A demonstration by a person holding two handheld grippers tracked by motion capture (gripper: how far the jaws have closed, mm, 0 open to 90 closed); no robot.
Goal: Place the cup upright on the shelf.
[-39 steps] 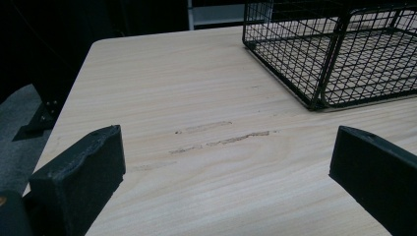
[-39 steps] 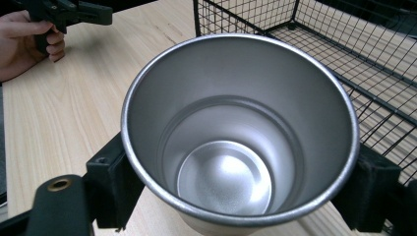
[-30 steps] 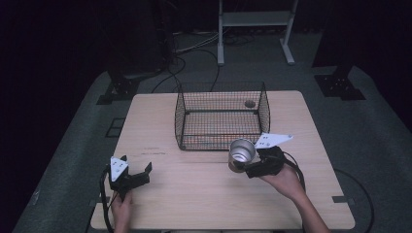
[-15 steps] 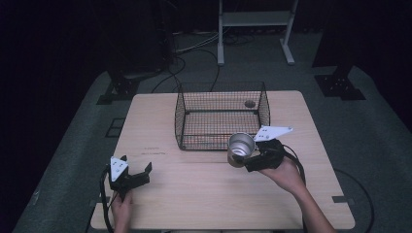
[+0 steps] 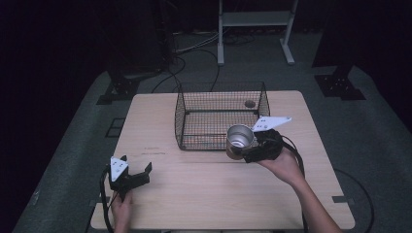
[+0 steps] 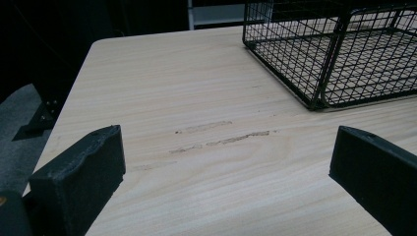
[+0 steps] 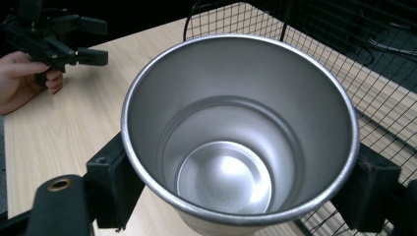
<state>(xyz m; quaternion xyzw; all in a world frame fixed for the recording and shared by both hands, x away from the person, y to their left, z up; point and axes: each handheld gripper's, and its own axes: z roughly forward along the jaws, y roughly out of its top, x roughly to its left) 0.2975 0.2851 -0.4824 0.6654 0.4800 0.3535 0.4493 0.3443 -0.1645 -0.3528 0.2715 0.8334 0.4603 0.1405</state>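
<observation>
Right tool clamped on the sides of an empty steel cup, held at the wire basket's 5 o'clock corner, mouth upward; left tool wide open, empty, at the wooden surface's 8 o'clock.

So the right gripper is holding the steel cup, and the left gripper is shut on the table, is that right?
Not quite: the left gripper is open, its jaws wide apart in the left gripper view. The right gripper does hold the steel cup.
</observation>
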